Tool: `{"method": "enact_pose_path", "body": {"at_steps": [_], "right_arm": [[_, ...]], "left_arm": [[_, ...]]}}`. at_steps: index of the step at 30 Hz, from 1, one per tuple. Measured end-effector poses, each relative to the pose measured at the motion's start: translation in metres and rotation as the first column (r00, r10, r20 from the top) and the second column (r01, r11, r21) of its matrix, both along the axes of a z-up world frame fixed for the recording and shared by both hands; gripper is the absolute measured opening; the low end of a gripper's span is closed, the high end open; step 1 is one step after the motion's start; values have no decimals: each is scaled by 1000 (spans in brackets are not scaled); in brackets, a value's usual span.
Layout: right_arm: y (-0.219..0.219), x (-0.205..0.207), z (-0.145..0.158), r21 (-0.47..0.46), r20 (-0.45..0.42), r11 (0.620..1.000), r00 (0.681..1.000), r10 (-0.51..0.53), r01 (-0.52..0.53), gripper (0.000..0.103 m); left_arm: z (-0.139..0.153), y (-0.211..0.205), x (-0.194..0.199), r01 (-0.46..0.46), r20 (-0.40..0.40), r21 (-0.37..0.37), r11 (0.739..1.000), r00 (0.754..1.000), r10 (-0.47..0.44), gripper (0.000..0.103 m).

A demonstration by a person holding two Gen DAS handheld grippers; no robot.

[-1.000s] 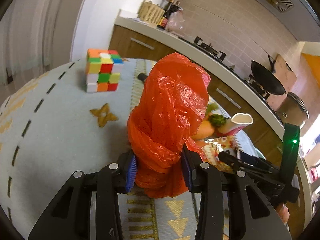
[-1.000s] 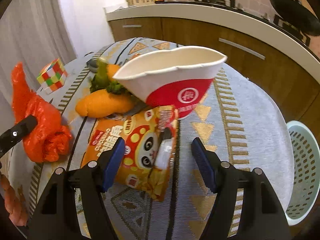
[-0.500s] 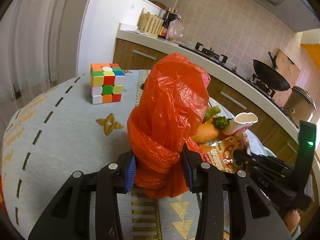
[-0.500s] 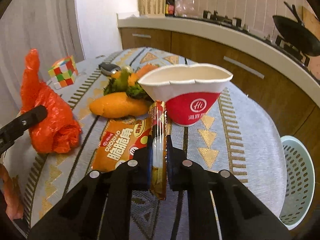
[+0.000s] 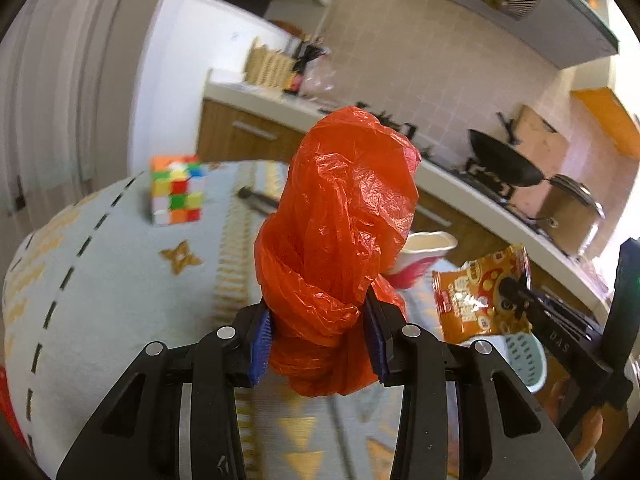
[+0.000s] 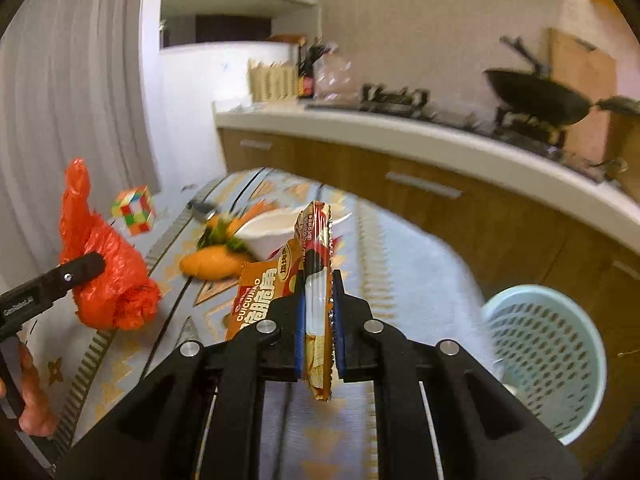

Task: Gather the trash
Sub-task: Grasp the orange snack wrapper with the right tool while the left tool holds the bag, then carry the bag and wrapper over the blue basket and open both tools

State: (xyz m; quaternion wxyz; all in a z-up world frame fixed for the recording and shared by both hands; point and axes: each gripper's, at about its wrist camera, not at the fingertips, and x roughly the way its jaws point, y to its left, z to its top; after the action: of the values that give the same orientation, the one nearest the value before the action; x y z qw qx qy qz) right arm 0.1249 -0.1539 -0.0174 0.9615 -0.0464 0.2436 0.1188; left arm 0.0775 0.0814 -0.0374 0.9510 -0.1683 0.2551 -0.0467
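Note:
My left gripper [image 5: 318, 334] is shut on a crumpled orange plastic bag [image 5: 340, 216] and holds it above the table; the bag also shows in the right wrist view [image 6: 108, 268]. My right gripper [image 6: 318, 328] is shut on an orange snack packet [image 6: 316, 276] lifted off the table, also seen in the left wrist view [image 5: 480, 292]. A crushed red and white paper cup [image 6: 276, 230] lies on the table beyond the packet. A pale green mesh waste basket [image 6: 548, 356] stands on the floor to the right of the table.
The table has a patterned cloth [image 5: 100, 280]. On it are a colour cube [image 5: 176, 188], toy carrots [image 6: 212, 264] and a dark small object [image 6: 202, 209]. A kitchen counter [image 6: 400, 132] with a wok [image 6: 536, 96] runs behind.
My right gripper closed on the snack packet and lifted it off the table. My left gripper lifted the orange bag. Both views have tilted up.

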Motion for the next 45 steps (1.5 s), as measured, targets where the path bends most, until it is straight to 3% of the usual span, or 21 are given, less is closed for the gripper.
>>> {"method": "enact_pose_path", "body": {"at_steps": [6,16,21,29,32,38,42,45], "right_arm": [[-45,-21,32,-45,104,992,988,-112,117,9],[-128,-39,45,-15,134,959,951,-278,283,9],[-169,-36,28,20,66,935,932,-355,355,9],[-227,-20,-21,53,-95,889,888,-450,456,9],[-244,-13,-36,62,-152,876,872,-465,478,9],[-272,-2,-68,53,-260,842,821,-508,537,9],[-281,4,-83,31,-306,832,798,-520,554,10],[-285,9,-92,34,-336,829,787,-517,558,11]], "left_arm": [[30,-45,-5,58,59,89,994,996,-64,37],[61,-136,17,218,99,161,963,967,-236,37],[59,-181,31,302,78,186,935,944,-321,37],[26,-250,76,436,-49,142,889,900,-434,37],[14,-276,86,463,-80,167,870,886,-456,38],[-11,-319,100,545,-153,167,822,838,-524,39],[-26,-334,107,596,-198,163,787,801,-565,44],[-30,-338,108,601,-208,175,780,797,-567,59]]}}
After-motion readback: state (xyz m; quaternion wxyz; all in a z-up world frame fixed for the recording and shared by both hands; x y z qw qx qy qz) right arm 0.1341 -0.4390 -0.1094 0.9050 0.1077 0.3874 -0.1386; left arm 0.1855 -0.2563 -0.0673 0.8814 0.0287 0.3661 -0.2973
